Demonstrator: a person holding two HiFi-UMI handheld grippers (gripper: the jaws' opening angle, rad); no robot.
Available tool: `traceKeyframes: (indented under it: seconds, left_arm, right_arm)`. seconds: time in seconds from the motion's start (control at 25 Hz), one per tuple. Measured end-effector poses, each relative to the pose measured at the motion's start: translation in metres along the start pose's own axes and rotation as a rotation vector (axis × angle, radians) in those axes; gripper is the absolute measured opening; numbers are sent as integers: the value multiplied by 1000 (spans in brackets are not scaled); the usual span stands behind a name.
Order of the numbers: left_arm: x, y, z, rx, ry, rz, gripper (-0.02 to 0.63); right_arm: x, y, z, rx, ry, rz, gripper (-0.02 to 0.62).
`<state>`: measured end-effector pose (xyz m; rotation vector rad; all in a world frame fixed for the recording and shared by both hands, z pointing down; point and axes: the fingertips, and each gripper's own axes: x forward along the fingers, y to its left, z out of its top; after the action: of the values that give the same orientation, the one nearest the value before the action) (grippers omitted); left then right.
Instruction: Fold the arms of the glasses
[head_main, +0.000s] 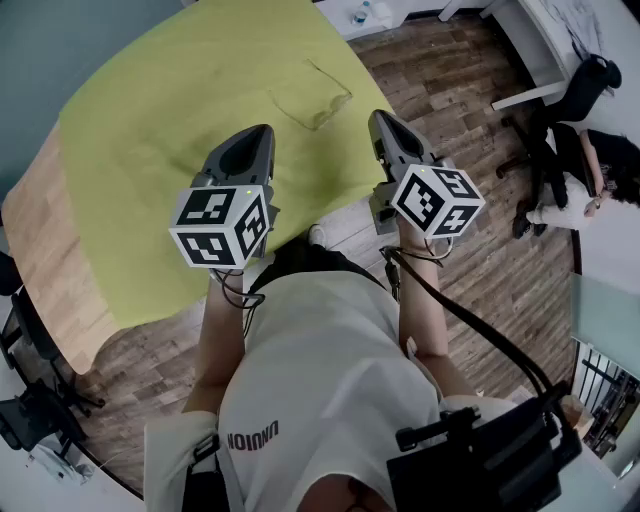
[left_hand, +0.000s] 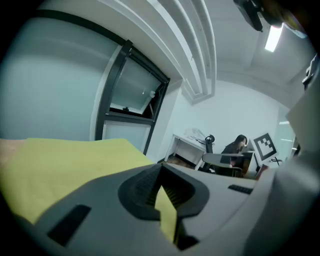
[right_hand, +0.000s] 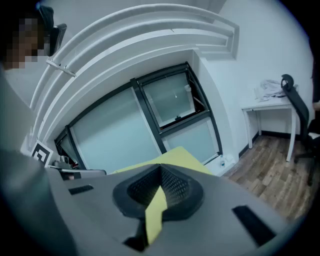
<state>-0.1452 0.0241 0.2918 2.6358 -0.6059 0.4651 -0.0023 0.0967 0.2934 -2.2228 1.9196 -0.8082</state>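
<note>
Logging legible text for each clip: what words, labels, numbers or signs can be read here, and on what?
"UNION", likely, upside down on the white shirt; not sharp.
Left marker cube, right marker cube: black square patterns, no letters.
Bottle label: too small to read.

Glasses (head_main: 322, 108): 1 pr. Tongs: 2, i.e. left tongs (head_main: 262, 132) & right tongs (head_main: 377, 118). Marker cubes: 2, 1 per tongs: left cube (head_main: 222, 226), right cube (head_main: 436, 199). Yellow-green cloth (head_main: 170, 130): 1. Table (head_main: 45, 250): 1. Water bottle (head_main: 361, 14): 1. White desk (head_main: 530, 45): 1. Black office chair (head_main: 590, 82) by it: 1. People: 2: person w/ camera (head_main: 320, 380) & seated person (head_main: 585, 175). Dark chairs at left edge: can't count.
</note>
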Motion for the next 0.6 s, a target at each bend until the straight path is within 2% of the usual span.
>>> traceKeyframes:
  seconds: [0.6]
  left_arm:
    - [2,-1,-2,-2,7,-33,12]
  right_arm:
    - [1,2,0,-20,2,-16,20]
